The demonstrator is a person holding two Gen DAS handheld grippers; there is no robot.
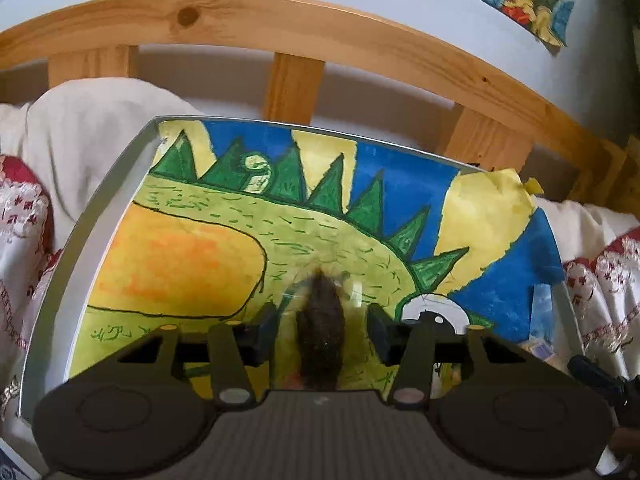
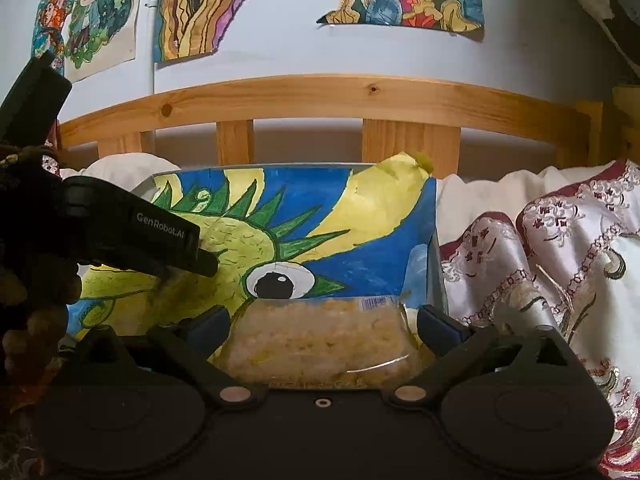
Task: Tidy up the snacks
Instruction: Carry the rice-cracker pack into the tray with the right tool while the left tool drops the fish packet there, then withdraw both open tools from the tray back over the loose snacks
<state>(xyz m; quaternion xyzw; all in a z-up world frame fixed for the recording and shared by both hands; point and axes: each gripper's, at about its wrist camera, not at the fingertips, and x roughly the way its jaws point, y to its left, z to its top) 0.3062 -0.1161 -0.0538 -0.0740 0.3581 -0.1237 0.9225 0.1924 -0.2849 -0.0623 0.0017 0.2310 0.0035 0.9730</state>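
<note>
Bedside tray (image 2: 434, 240), left gripper (image 2: 188, 256) housing lettered "GenRobot.AI"

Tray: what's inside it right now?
A painted fish drawing lines the tray; a yellow snack pack and a dark wrapped snack sit on it. Beneath them is hidden.

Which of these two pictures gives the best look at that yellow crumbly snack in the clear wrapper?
The right wrist view: the yellow snack pack lies in full sight between the open fingers of the right gripper. The left wrist view does not show it, only a dark brown snack.
</note>
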